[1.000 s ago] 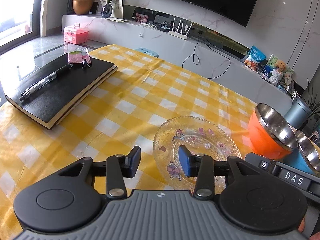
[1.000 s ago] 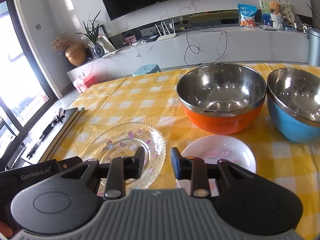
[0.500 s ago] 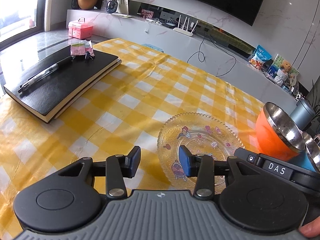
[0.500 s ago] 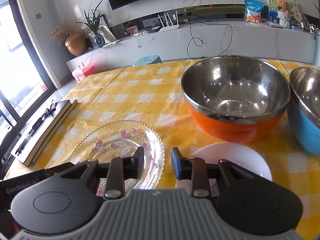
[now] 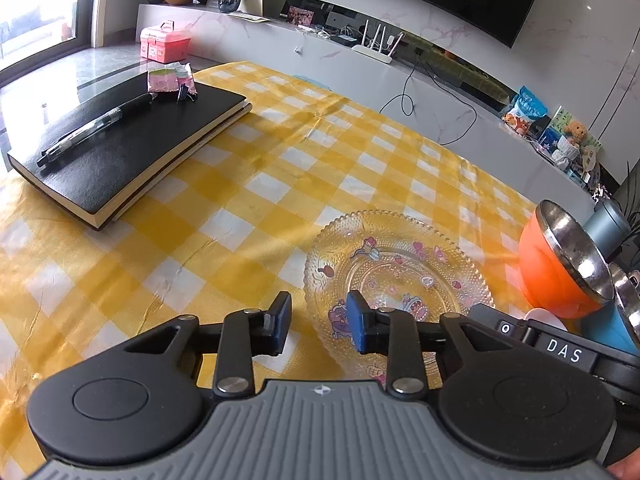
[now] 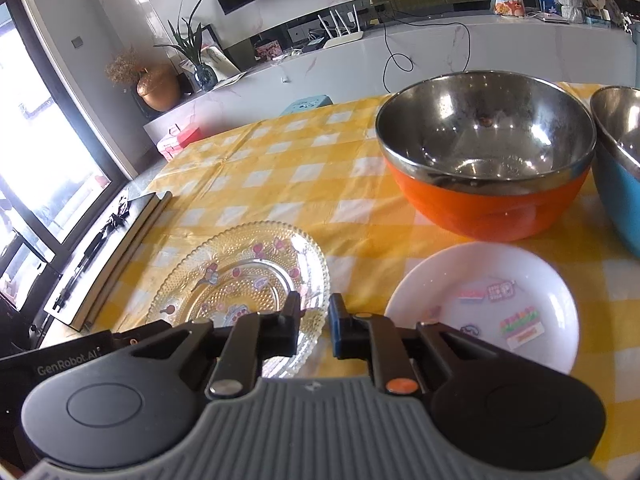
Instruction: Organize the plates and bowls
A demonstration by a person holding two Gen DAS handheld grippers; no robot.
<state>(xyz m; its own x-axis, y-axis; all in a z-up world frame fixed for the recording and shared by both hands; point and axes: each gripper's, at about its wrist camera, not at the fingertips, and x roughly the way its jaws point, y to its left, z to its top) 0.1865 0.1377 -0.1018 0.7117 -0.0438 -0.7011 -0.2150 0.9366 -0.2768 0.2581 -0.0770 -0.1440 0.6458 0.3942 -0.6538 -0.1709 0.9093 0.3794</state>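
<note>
A clear glass plate [image 5: 400,272] with cartoon prints lies on the yellow checked tablecloth; it also shows in the right wrist view [image 6: 244,276]. My left gripper [image 5: 318,328] is open and empty at the plate's near left rim. My right gripper [image 6: 314,326] is open and empty, between the glass plate and a small white plate [image 6: 492,300]. An orange bowl [image 6: 488,156] with a steel inside stands behind the white plate, and a blue bowl [image 6: 620,156] stands to its right. The orange bowl also shows in the left wrist view [image 5: 560,260].
A black notebook [image 5: 128,140] with a pen [image 5: 92,130] on it lies at the table's left. A white TV bench [image 5: 400,76] runs behind the table. A blue-grey flask [image 5: 608,224] stands behind the orange bowl.
Both grippers have moved forward and lower toward the table. The bowls and the white plate now look nearer in the right wrist view. Jaws stay open.
</note>
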